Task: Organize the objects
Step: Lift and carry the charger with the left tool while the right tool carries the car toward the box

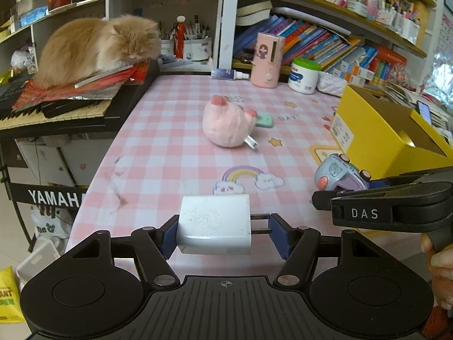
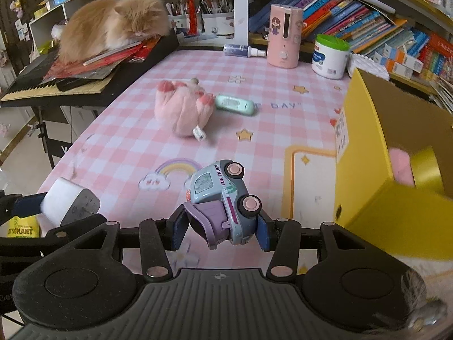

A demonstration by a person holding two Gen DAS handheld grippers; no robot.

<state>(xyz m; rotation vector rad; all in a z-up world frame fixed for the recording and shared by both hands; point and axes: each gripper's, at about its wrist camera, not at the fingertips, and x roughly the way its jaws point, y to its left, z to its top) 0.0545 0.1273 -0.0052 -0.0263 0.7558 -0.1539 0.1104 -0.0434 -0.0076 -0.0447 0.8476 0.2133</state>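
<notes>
— Looking along the left gripper (image 1: 223, 233), what sits between its fingers?

— A white charger (image 1: 214, 223), lying crosswise. One blue pad presses its flat end, the other meets the tips of its two metal prongs, so the fingers are pinching it end to end, lifted above the near edge of the table (image 1: 158, 147).

— And the right gripper (image 2: 221, 233)?

— Its fingers are closed on a toy truck (image 2: 223, 201) — pale blue with a purple front and pink wheels, tipped on its side so the wheels face right. The left pad bears on the purple part, the right pad on the body below the nearer wheel. It too hangs above the table's near edge.

— How do the two stand to each other?

— Near, side by side: from the right wrist the charger shows at the lower left, and from the left wrist the truck shows at the right, just before the yellow box (image 2: 396, 170).

— What remains on the table?

— A pink plush toy (image 2: 184, 110) near the middle, with a mint-green case (image 2: 234, 104) just beside it at its right. The open yellow box stands at the right edge, something pink inside. A ginger cat (image 1: 99, 45) lies on papers atop the keyboard (image 1: 56, 113) at the left.
</notes>
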